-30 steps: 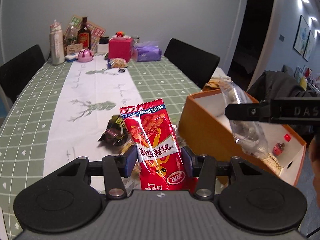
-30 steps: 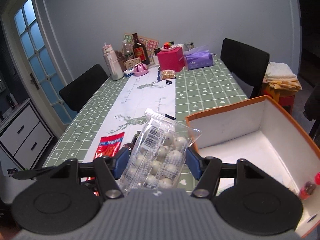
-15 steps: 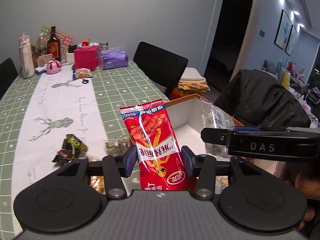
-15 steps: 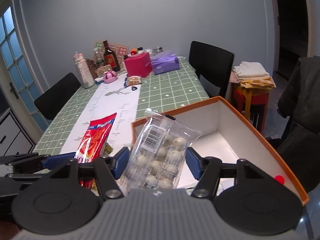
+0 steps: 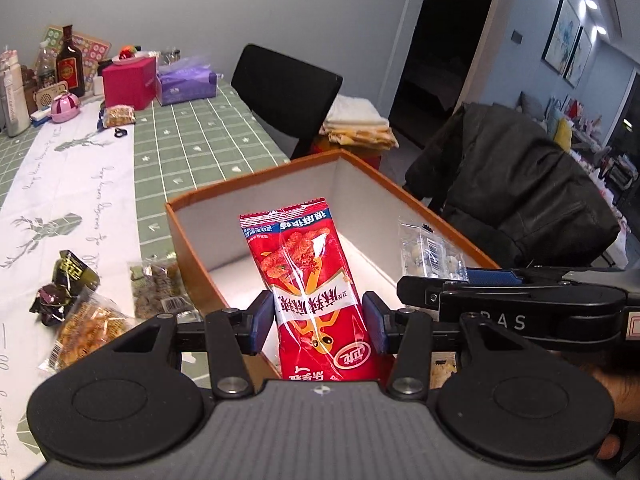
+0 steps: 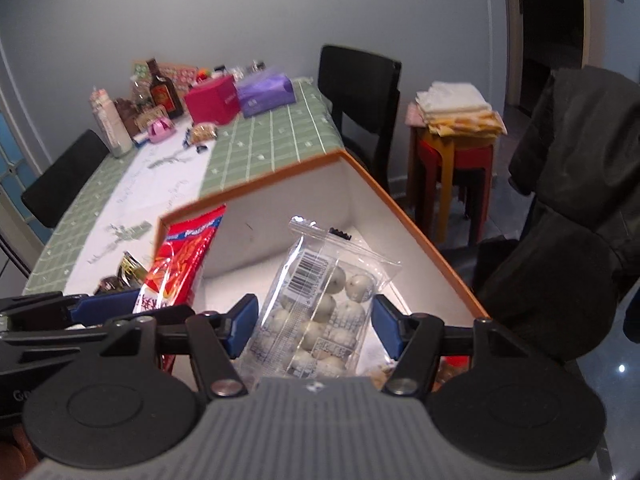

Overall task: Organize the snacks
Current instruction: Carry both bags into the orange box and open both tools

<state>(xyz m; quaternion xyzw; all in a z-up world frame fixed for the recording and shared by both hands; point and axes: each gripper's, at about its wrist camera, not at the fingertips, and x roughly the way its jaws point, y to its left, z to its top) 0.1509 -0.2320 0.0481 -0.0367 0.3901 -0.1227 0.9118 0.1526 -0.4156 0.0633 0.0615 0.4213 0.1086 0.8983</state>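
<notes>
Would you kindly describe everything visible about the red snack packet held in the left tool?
The red snack packet is a glossy plastic pouch with a blue band and serrated seal at its far end, white and yellow print, and pictured fried pieces. It looks sealed and full. The left tool clamps its lower half between blue pads, holding it upright above the open orange box, touching nothing else.

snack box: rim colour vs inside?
The snack box has an orange rim and outside with a plain white interior; the right wrist view shows it best.
</notes>
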